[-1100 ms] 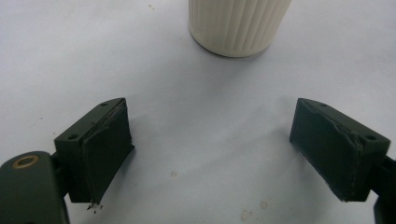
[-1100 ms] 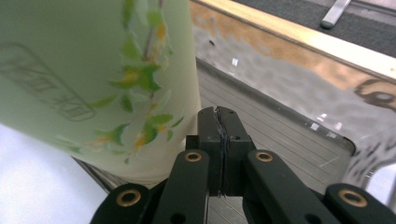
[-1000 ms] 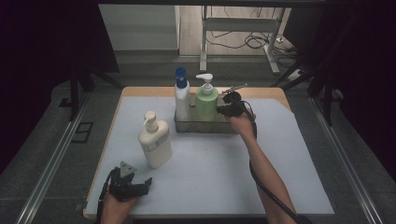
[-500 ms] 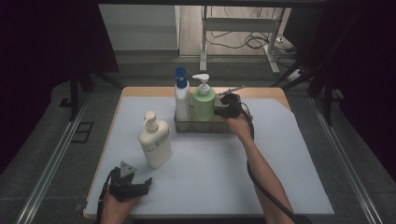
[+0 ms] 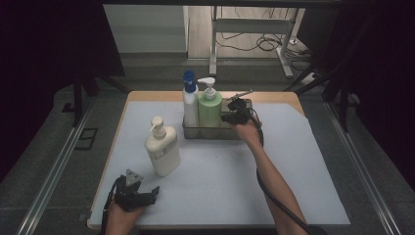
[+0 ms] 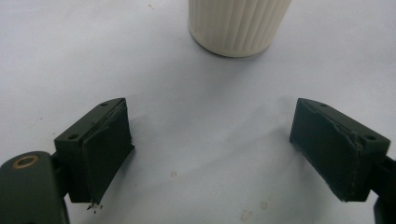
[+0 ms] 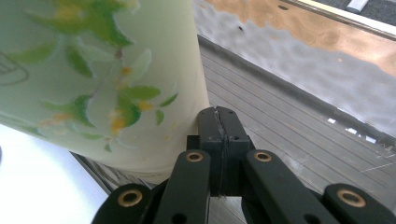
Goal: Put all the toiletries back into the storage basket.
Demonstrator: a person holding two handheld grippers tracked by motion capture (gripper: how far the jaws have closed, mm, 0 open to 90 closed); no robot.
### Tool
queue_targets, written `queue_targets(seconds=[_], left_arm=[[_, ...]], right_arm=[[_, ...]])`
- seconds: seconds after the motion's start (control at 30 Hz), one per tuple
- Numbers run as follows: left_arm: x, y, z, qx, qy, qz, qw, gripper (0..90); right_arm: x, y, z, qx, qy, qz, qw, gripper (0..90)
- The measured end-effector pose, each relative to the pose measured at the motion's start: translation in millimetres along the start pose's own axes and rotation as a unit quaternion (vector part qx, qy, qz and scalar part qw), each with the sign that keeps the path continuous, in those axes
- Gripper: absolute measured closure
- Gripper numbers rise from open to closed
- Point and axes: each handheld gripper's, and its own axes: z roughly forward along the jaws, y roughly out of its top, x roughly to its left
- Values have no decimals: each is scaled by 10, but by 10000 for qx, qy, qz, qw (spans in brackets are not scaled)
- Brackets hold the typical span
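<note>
Standing in the middle of a clear tray (image 5: 195,133) at the far side of the counter (image 5: 303,156), the green pump bottle (image 5: 210,110) has a white pump head and a flower-and-leaf print on its side. In the right gripper view that printed wall (image 7: 102,79) rises just left of the jaws, and the ribbed tray floor (image 7: 280,126) runs off to the right. The right gripper (image 5: 230,117) sits inside the tray right beside the bottle, its jaws pressed flat together with nothing between them; the tips lie against or just next to the bottle's base, and I cannot tell whether they touch it. A white bottle with a blue cap (image 5: 190,100) stands in the same tray, touching the green bottle's left side. Outside the tray, toward the near left, a cream pump bottle (image 5: 162,149) stands upright on the pale sheet covering the counter. The left gripper (image 5: 147,196) rests low near the counter's front left corner, just short of that cream bottle, with its jaws spread wide over bare sheet; its own view shows the bottle's ribbed base (image 6: 238,23) ahead of the jaws, well clear of both.
</note>
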Motion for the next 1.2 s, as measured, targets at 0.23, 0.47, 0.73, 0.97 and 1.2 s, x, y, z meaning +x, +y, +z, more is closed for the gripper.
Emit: queue_targets(seconds=[0.23,0.47,0.73,0.97,1.2], left_arm=[[0,1,1,0,0,2,10000,121],[0,1,1,1,1,5,10000,121],[-1,0,1,-3,-3,-1,10000,121],[-2,-1,1,-6,0,-1,10000,121],[-3,-1,1,-10,2,-2,10000,121]], right_arm=[[20,10,-8,27,-28,15,10000,896],[15,-1,-7,47,-11,22,10000,896],[-1,-20,-21,-6,-92,5,10000,839],[-9,-24,-127,-122,-60,-51,9999,776],[17,-48,-255,-199,-17,-210,9996,663]])
